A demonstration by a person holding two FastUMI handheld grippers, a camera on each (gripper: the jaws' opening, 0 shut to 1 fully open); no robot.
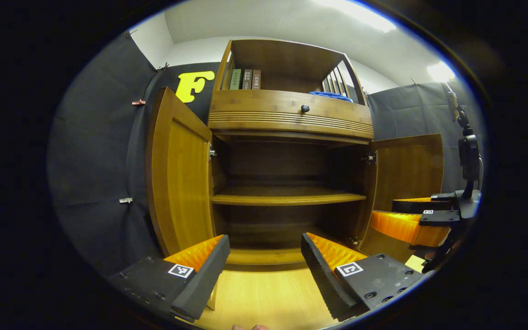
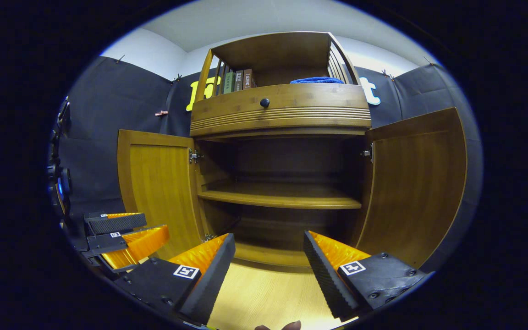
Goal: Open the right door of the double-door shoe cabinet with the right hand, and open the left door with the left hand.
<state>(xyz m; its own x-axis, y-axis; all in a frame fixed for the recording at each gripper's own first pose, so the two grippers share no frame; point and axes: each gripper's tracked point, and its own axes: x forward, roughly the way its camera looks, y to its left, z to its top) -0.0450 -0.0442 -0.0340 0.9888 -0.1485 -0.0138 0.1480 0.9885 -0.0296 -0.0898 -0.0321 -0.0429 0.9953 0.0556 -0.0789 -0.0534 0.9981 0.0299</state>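
Straight ahead of both cameras stood the shoe cabinet (image 1: 291,119), both of its doors swung out. Its left door (image 1: 181,174) hung open on the left side in the left gripper view, and the right door (image 2: 417,183) stood open on the right side in the right gripper view. Between them the dark interior showed 1 shelf (image 2: 282,197), bare. Above it sat a drawer front with a round knob (image 2: 264,102), and on the top tier stood 3 books (image 2: 236,80) beside a blue cloth (image 2: 316,80).

Low in its own view, the left gripper (image 1: 264,270) had its fingers spread wide, holding nothing, over the pale wooden floor (image 1: 264,298). Likewise the right gripper (image 2: 268,270) was spread wide and empty, clear of both doors.
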